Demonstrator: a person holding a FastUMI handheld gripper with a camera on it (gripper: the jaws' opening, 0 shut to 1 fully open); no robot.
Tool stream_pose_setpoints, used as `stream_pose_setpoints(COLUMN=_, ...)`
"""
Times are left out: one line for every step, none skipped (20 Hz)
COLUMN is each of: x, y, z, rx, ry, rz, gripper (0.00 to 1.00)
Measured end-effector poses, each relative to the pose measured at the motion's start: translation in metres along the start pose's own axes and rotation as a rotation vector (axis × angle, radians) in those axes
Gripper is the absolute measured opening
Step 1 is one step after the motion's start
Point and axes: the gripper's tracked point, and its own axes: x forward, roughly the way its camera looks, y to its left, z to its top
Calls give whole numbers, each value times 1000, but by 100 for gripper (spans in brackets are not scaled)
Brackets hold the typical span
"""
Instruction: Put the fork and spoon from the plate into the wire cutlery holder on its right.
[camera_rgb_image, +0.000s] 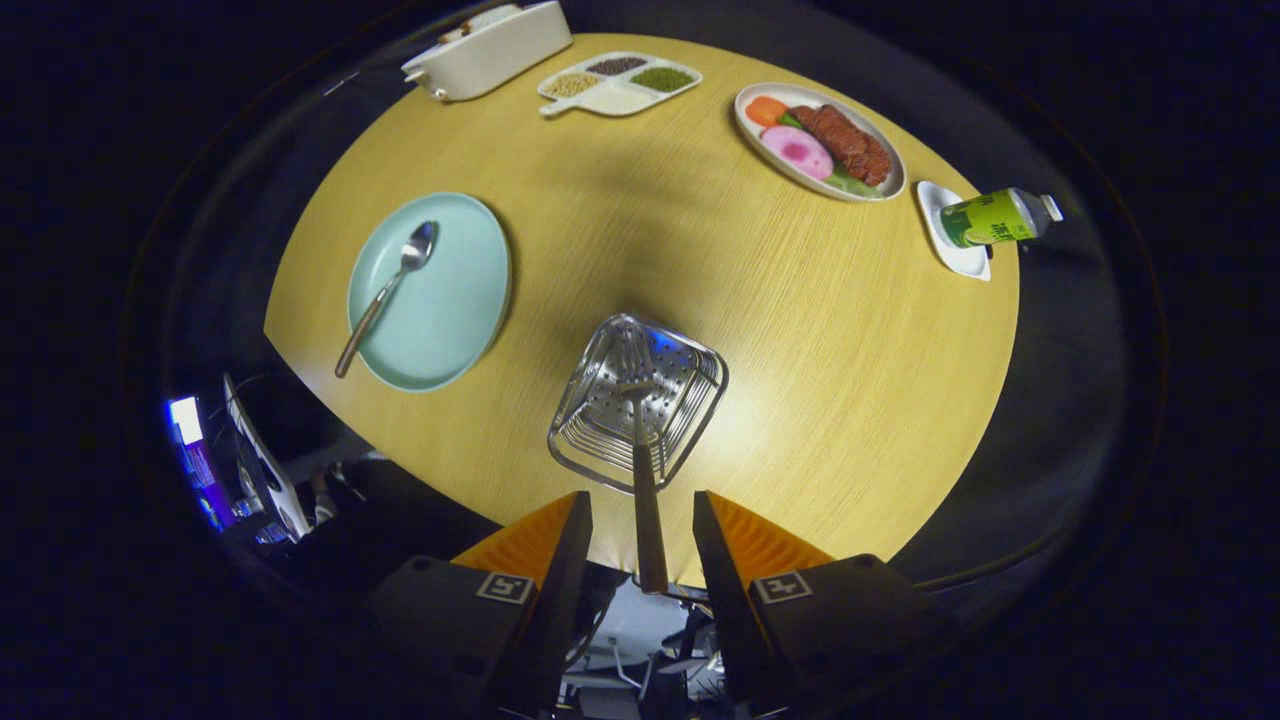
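Observation:
The wire cutlery holder (702, 392) stands on the round wooden table (800, 330), just ahead of my fingers. A metal fork (637, 425) stands in it, tines down, and its handle rises back toward me. My gripper (640, 497) is open, with the end of the fork handle in the gap between the fingers and a space on either side of it. To the left of the holder sits a pale green plate (445, 300). A spoon (388, 288) lies on that plate, bowl toward the far side, its handle sticking out over the near rim.
Across the table are a white oval plate of food (818, 142), a small white dish (960, 255) with a green can (995, 217) on it, a divided tray of grains (618, 83) and a white rectangular dish (490, 50). The table's near edge runs just below the holder.

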Motion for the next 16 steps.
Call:
stream_pose_setpoints(x=-8, y=0, z=7, rx=-3, ry=-77, rz=-23, gripper=65)
stream_pose_setpoints(x=-18, y=1, z=16, rx=-9, ry=-158, rz=-52, gripper=64)
stream_pose_setpoints(x=-28, y=9, z=25, rx=-7, ry=-232, rz=-65, gripper=65)
stream_pose_setpoints(x=-38, y=23, z=32, rx=2, ry=-293, rz=-52, gripper=65)
stream_pose_setpoints(x=-46, y=39, z=40, rx=26, ry=-354, rz=-32, gripper=67)
stream_pose_setpoints(x=-52, y=63, z=50, rx=50, ry=-407, rz=16, gripper=69)
stream_pose_setpoints(x=-56, y=85, z=58, rx=74, ry=-454, rz=62, gripper=69)
stream_pose_setpoints(x=-58, y=108, z=67, rx=87, ry=-493, rz=111, gripper=69)
stream_pose_setpoints(x=-57, y=127, z=76, rx=93, ry=-524, rz=146, gripper=69)
stream_pose_setpoints(x=-52, y=148, z=82, rx=95, ry=-538, rz=178, gripper=69)
stream_pose_setpoints(x=-42, y=170, z=82, rx=87, ry=-524, rz=215, gripper=69)
stream_pose_setpoints(x=-33, y=189, z=83, rx=82, ry=-504, rz=244, gripper=69)
stream_pose_setpoints(x=-20, y=205, z=82, rx=85, ry=-479, rz=271, gripper=69)
stream_pose_setpoints(x=-9, y=220, z=81, rx=98, ry=-452, rz=298, gripper=69)
stream_pose_setpoints(x=3, y=235, z=81, rx=112, ry=-423, rz=321, gripper=69)
stream_pose_setpoints(x=15, y=248, z=86, rx=114, ry=-404, rz=334, gripper=69)
